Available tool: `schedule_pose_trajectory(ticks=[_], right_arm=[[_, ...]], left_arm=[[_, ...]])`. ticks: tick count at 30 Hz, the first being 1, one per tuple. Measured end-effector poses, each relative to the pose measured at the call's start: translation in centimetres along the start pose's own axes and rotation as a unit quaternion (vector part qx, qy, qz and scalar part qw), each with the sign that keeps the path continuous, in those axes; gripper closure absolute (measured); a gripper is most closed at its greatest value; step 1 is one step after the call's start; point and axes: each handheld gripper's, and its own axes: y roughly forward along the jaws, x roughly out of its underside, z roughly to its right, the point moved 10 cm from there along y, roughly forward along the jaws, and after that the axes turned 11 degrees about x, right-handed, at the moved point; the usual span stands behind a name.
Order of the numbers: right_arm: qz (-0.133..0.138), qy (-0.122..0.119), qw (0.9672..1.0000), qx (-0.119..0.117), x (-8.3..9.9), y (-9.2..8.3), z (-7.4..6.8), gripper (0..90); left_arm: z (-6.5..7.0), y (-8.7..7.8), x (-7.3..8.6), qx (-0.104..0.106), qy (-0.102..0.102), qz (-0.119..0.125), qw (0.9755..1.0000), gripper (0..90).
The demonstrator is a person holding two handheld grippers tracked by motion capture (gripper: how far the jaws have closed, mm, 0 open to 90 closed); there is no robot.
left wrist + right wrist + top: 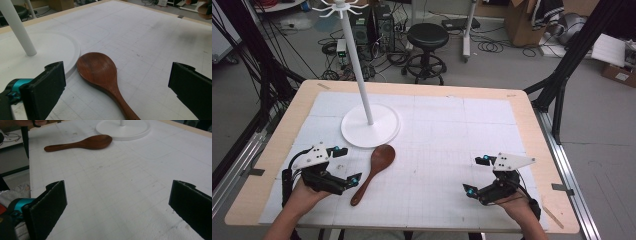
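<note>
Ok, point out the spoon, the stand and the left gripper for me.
spoon (96,67), left gripper view, on the bowl.
stand (382,131), high view, on the bare round base.
left gripper (348,164), high view, midway between its open fingers.

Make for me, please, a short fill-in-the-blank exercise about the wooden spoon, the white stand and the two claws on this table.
1. The bowl of the wooden spoon lies next to the round ____ of the white stand.
2. The claw nearest the spoon is the ____ claw.
3. The jaws of the right claw are ____, with nothing between them.

Missing words: base; left; open
</note>
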Motion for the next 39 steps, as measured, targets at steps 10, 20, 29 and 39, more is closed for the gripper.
schedule_pose_trajectory(ticks=[10,20,29,39], right_arm=[[-0.001,-0.006,1.0000,0.004,0.0,-0.2,0.2,0.6],[-0.003,-0.003,0.9999,0.010,0.1,-0.4,0.5,0.6],[-0.004,-0.002,0.9999,0.012,0.2,-0.4,0.6,0.6],[-0.002,-0.003,0.9999,0.013,0.1,-0.4,0.7,0.6]], left_arm=[[-0.5,0.0,0.2,-0.016,-0.007,-0.009,0.9998,1.8],[-0.8,-0.1,0.2,-0.030,-0.014,-0.014,0.9994,1.8],[-1.1,0.1,0.4,-0.037,-0.022,-0.027,0.9987,4.0],[-2.3,0.4,1.0,-0.071,-0.033,-0.055,0.9954,19.7]])
